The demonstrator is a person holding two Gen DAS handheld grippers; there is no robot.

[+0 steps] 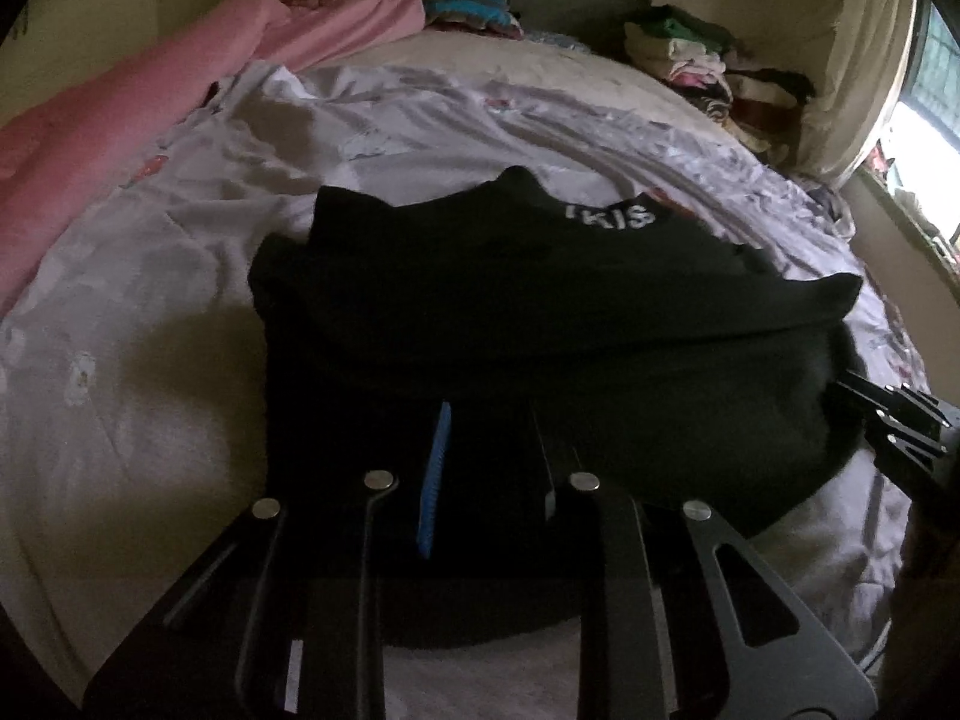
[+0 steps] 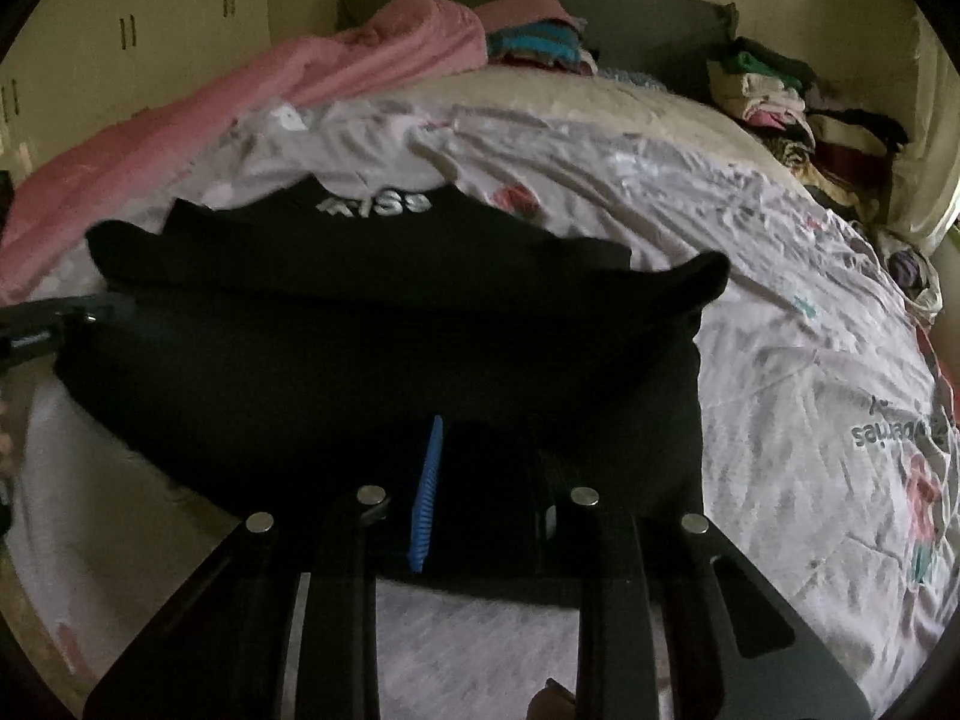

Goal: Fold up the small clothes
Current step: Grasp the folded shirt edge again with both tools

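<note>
Closest to my lens on the left are the black arms of the left tongs (image 1: 480, 450), their jaws drawn narrow around the near edge of the black garment (image 1: 540, 312) — cloth sits between them, beside the blue ribbed pad. From the right wrist view I see the same: the right tongs (image 2: 480, 468) stand narrow, gripping the near hem of that garment, one blue pad showing against the dark fabric. No earlier picture lets me judge more than that both pairs pinch cloth.

The garment lies across the middle of the bed, on a pale printed sheet (image 1: 150, 300), with its near part doubled over the far part. White lettering (image 2: 375, 204) shows at its far edge. In the left view the other tongs poke in at the garment's right end; in the right view they show at its left end — so I hold the two near corners.

A pink blanket (image 1: 120, 102) runs along the far left of the bed. Stacked clothes (image 2: 774, 96) sit at the far right, near the headboard (image 2: 630, 18).
</note>
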